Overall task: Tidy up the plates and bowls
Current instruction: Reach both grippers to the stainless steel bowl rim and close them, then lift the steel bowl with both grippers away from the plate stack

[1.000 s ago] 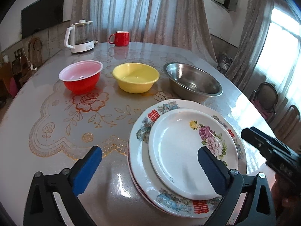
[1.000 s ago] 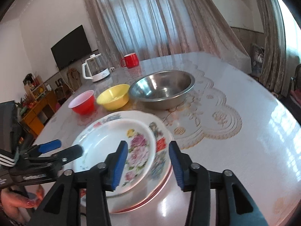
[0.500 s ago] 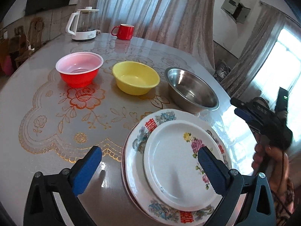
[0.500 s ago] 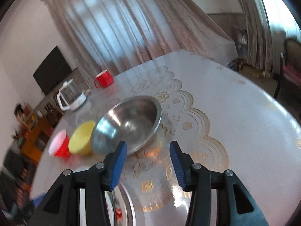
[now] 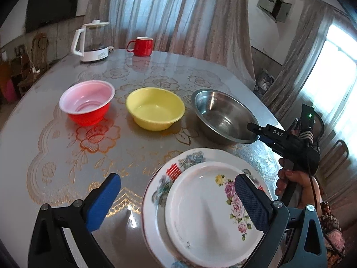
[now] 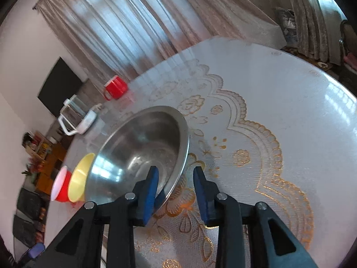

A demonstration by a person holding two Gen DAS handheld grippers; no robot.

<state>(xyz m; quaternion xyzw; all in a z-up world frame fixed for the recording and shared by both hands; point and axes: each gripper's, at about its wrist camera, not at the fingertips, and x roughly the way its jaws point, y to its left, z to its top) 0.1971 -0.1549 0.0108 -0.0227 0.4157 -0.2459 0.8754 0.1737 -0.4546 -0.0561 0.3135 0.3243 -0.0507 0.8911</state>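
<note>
Both tools: black arms, silver screws, blue textured pads [image 5: 250, 203]; right tool [image 5: 256, 131] lettered "DAS".

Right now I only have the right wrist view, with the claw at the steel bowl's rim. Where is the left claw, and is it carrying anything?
Observer: The left claw hangs open and empty above a small floral plate, which lies on a larger plate.
Operator: Where are those plates relative to the steel bowl?
Observer: On its near side, apart from it. The right claw, whose jaws have just been closing with the rim between them, meets the bowl at its near right edge.
Operator: Anything inside the yellow bowl?
Observer: No, it is empty.
</note>
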